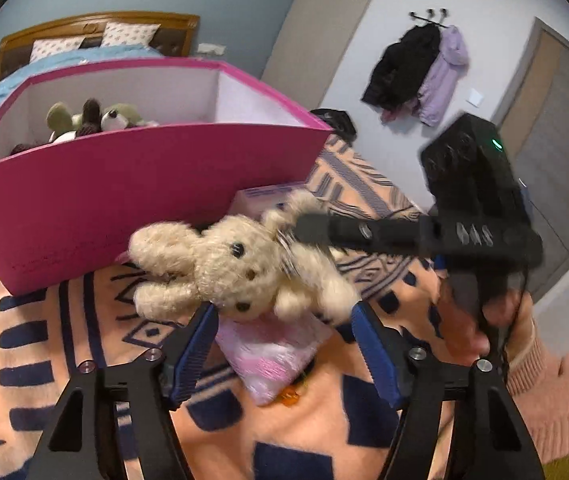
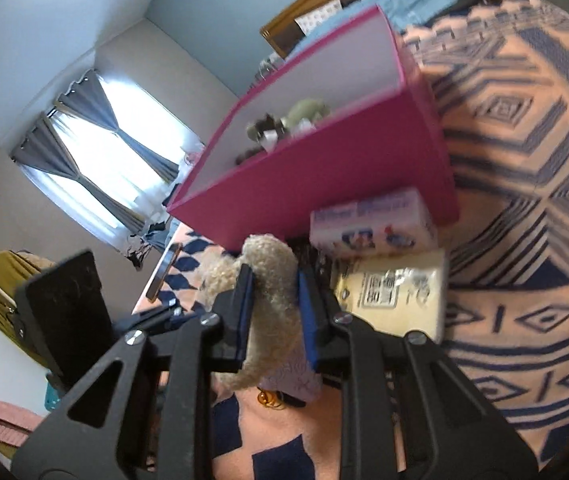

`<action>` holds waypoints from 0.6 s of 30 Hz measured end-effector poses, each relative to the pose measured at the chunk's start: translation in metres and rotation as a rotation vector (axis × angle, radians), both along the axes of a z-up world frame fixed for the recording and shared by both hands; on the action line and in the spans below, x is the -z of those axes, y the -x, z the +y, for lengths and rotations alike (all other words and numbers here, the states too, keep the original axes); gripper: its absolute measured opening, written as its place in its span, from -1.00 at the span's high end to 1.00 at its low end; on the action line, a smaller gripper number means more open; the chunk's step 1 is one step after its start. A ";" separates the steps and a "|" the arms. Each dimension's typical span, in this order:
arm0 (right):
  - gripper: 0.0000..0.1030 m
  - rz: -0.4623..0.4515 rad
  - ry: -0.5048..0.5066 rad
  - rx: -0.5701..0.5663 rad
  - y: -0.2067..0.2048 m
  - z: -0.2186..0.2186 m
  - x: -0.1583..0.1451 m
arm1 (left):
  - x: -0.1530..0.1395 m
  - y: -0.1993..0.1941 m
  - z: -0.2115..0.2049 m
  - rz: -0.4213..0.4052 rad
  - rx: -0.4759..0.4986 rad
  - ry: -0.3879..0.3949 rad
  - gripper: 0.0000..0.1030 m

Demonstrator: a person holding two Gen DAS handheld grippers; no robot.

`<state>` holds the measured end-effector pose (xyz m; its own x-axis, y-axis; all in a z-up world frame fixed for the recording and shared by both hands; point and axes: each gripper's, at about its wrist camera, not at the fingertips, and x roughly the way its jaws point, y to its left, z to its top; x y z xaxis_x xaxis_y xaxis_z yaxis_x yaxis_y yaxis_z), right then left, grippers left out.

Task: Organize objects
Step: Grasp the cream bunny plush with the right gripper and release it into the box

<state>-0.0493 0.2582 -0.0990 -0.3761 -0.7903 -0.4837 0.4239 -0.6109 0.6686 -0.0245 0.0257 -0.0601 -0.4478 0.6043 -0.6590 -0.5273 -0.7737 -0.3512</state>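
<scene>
Bedroom setting: a patterned peach-and-navy blanket [image 1: 64, 360] is covering the work surface, with a bed behind. Taking the pink bin [image 1: 144, 184] as landmark, soft toys are already lying inside it at its left end. Just in front of the bin's near wall, the cream plush rabbit [image 1: 244, 268] is hanging clear of the blanket, its long axis running roughly parallel to that wall, ears pointing left. The left gripper [image 1: 284, 320] is sitting just below the rabbit, jaws standing partly open and gripping nothing. The right gripper [image 2: 272, 312] is reaching in from the right, jaws clamping a limb of the rabbit. The bin's open top is lying up and beyond the rabbit; the right gripper appears the one placed to carry it there.
</scene>
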 end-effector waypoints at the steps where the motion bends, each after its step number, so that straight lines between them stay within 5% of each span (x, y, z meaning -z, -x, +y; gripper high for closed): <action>1: 0.54 -0.003 -0.016 0.001 -0.001 -0.002 0.002 | 0.001 0.003 -0.001 0.002 -0.017 0.011 -0.20; 3: 0.54 -0.004 -0.044 -0.006 -0.003 -0.003 0.004 | 0.001 0.008 -0.003 -0.003 -0.034 0.022 0.03; 10: 0.46 0.081 -0.228 -0.103 -0.015 -0.017 -0.012 | 0.003 0.015 -0.002 -0.003 -0.026 0.031 0.09; 14: -0.06 0.198 -0.351 -0.131 -0.011 -0.031 -0.034 | 0.004 0.021 0.001 -0.007 -0.021 0.038 0.08; 18: -0.07 0.211 -0.360 -0.248 0.006 -0.053 -0.041 | 0.003 0.024 0.003 -0.007 -0.021 0.038 0.08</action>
